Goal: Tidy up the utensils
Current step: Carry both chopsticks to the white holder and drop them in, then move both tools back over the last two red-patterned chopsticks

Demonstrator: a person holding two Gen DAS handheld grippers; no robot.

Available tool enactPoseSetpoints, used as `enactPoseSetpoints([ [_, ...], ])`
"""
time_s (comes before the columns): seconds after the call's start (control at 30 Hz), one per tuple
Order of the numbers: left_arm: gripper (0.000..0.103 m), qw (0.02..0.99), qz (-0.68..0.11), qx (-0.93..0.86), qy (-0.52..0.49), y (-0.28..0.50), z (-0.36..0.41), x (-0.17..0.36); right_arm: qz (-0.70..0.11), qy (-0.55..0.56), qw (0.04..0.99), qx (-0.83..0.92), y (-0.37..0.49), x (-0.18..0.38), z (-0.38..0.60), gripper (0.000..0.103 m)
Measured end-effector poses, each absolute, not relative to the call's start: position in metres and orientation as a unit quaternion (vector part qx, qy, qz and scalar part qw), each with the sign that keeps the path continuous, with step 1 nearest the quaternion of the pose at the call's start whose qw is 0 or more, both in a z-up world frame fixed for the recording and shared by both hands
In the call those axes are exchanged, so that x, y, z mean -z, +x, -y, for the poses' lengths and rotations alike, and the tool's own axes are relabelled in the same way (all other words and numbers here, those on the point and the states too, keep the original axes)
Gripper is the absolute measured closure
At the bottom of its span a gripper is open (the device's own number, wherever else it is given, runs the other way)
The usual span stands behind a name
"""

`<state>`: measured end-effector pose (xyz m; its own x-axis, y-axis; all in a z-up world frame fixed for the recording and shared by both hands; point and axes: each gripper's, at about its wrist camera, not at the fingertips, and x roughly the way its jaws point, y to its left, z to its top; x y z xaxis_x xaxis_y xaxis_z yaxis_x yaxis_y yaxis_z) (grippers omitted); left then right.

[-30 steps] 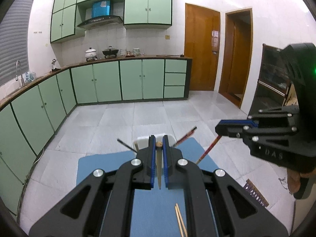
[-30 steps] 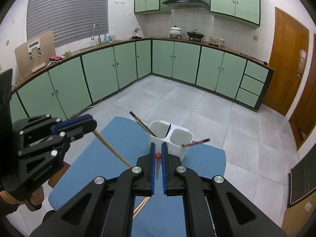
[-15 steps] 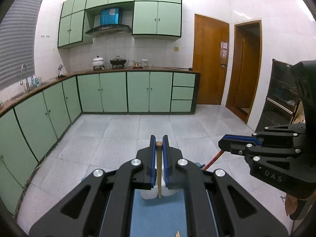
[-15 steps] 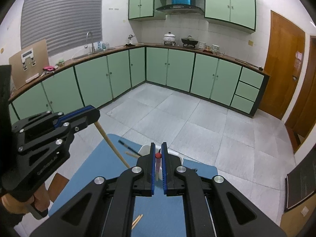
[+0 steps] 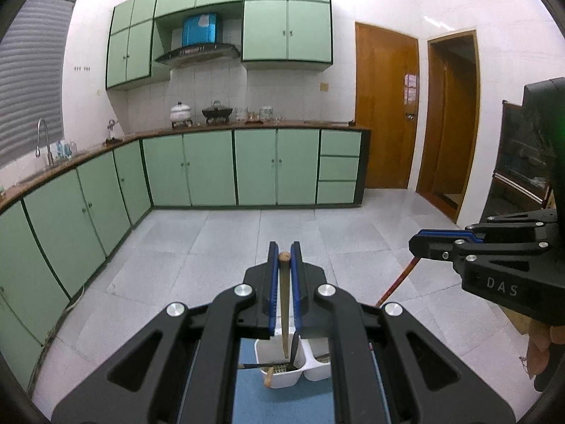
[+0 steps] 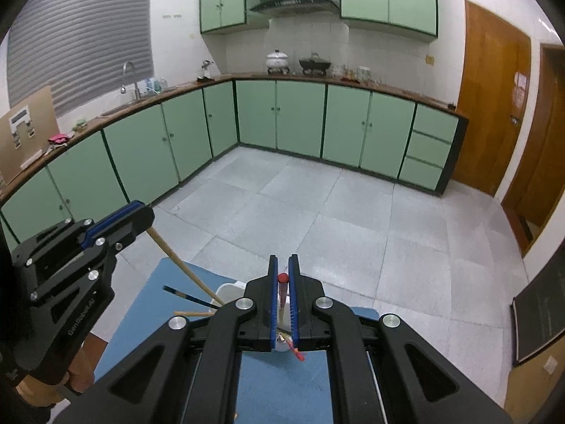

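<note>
My left gripper is shut on a plain wooden chopstick whose tip hangs over the left compartment of the white two-part holder. My right gripper is shut on a red-capped chopstick that points down at the white holder, mostly hidden behind its jaws. The holder has several dark and wooden chopsticks in it. The right gripper also shows in the left wrist view, and the left gripper in the right wrist view.
The holder stands on a blue mat. A red-tipped stick pokes out under my right jaws. Beyond lie a grey tiled floor, green kitchen cabinets and brown doors.
Both grippers have tilted up and come over the holder. The mat has dropped out of most of the view. Both chopsticks now point down into the holder.
</note>
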<state>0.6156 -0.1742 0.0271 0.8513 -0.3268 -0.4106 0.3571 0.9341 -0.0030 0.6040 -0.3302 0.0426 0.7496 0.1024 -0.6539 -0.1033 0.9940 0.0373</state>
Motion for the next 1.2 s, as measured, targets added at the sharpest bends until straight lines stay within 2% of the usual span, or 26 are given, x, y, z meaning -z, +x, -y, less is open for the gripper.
enactPoseSetpoints([
  [0.27, 0.097, 0.953, -0.251, 0.167, 0.034, 0.646, 0.169, 0.022, -0.389, 0.027, 0.919, -0.057, 0.628, 0.012, 0.342, 0.097],
  [0.33, 0.096, 0.952, -0.256, 0.163, 0.036, 0.649, 0.164, 0.026, -0.392, 0.039, 0.917, -0.058, 0.626, 0.016, 0.344, 0.094],
  [0.53, 0.090, 0.953, -0.258, 0.154, 0.034, 0.645, 0.150, 0.020, -0.382, 0.044, 0.922, -0.051, 0.614, 0.009, 0.349, 0.087],
  [0.7, 0.090, 0.956, -0.249, 0.155, 0.030, 0.629, 0.134, 0.006, -0.353, 0.044, 0.933, -0.047, 0.586, -0.008, 0.353, 0.085],
  [0.77, 0.080, 0.958, -0.238, 0.153, 0.034, 0.614, 0.126, -0.001, -0.338, 0.045, 0.939, -0.050, 0.568, -0.014, 0.352, 0.080],
  [0.8, 0.069, 0.960, -0.231, 0.153, 0.038, 0.602, 0.123, -0.003, -0.325, 0.041, 0.943, -0.051, 0.552, -0.016, 0.352, 0.078],
  [0.87, 0.067, 0.963, -0.214, 0.156, 0.039, 0.573, 0.108, -0.003, -0.299, 0.028, 0.953, -0.050, 0.518, -0.015, 0.350, 0.072],
  [0.97, 0.066, 0.962, -0.214, 0.162, 0.041, 0.533, 0.087, 0.014, -0.272, 0.022, 0.961, -0.051, 0.459, 0.008, 0.346, 0.070],
  [1.1, 0.053, 0.961, -0.227, 0.153, 0.040, 0.464, 0.056, 0.066, -0.275, 0.032, 0.960, -0.052, 0.380, 0.077, 0.332, 0.062],
  [1.2, 0.047, 0.958, -0.250, 0.139, 0.021, 0.417, 0.031, 0.109, -0.307, 0.047, 0.949, -0.049, 0.320, 0.150, 0.309, 0.062],
])
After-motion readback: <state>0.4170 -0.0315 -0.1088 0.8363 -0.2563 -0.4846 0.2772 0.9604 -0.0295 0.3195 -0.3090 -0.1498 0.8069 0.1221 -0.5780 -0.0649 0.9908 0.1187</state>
